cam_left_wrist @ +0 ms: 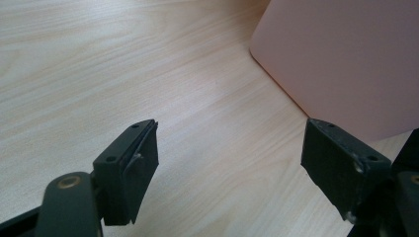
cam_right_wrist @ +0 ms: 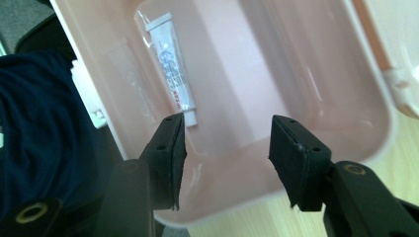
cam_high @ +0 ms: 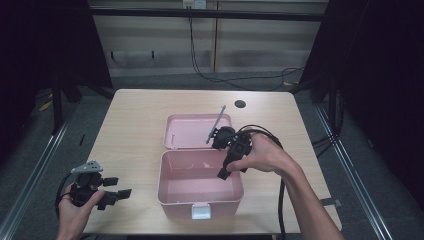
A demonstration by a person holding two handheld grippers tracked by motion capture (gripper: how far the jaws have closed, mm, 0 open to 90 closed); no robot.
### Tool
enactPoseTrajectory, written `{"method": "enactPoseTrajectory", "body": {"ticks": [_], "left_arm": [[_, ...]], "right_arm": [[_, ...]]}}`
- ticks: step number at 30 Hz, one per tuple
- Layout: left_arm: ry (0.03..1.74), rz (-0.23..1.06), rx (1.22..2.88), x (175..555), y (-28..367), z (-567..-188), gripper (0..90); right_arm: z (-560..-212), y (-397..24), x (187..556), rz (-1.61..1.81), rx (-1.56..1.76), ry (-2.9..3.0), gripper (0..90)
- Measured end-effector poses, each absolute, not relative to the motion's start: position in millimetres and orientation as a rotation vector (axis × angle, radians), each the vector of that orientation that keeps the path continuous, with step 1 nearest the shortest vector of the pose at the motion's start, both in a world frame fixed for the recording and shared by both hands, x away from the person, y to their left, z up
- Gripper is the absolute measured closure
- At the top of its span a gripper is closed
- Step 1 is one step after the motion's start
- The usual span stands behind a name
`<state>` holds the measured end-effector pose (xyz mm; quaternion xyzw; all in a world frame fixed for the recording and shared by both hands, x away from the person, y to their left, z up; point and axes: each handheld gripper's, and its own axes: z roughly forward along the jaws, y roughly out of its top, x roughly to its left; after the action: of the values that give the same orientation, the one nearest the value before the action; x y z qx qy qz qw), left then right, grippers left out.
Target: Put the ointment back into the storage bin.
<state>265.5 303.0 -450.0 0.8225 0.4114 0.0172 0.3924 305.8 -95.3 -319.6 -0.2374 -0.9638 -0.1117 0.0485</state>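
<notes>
At the table's near left edge, the left gripper (cam_high: 111, 196) rested with jaws spread, holding nothing. Farther in, the right gripper (cam_right_wrist: 225, 148) hung over the open pink box (cam_high: 167, 192), jaws apart and empty above a white tube (cam_right_wrist: 173, 69) lying inside.

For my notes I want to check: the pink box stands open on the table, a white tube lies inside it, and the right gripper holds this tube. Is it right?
Not quite. The right gripper holds nothing: in the right gripper view its jaws stand apart above the pink box, and the white tube lies loose inside. The rest is right.
</notes>
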Motion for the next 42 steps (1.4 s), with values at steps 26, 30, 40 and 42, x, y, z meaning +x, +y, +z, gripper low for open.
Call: {"method": "enactPoseTrajectory", "body": {"ticks": [26, 30, 40, 42], "left_arm": [[1.052, 0.048, 2.087, 265, 302, -450, 22.2], [1.05, 0.05, 2.09, 265, 303, -451, 22.2], [1.048, 0.05, 2.093, 265, 303, -451, 22.2], [1.051, 0.052, 2.09, 265, 303, -450, 22.2]], "right_arm": [[-306, -160, 298, -0.378, -0.954, -2.931, 51.5], [-310, -174, 296, -0.387, -1.002, -2.921, 51.5], [-329, -198, 292, -0.358, -1.178, -2.863, 49.5], [-334, -202, 291, -0.365, -1.203, -2.854, 49.3]]}}
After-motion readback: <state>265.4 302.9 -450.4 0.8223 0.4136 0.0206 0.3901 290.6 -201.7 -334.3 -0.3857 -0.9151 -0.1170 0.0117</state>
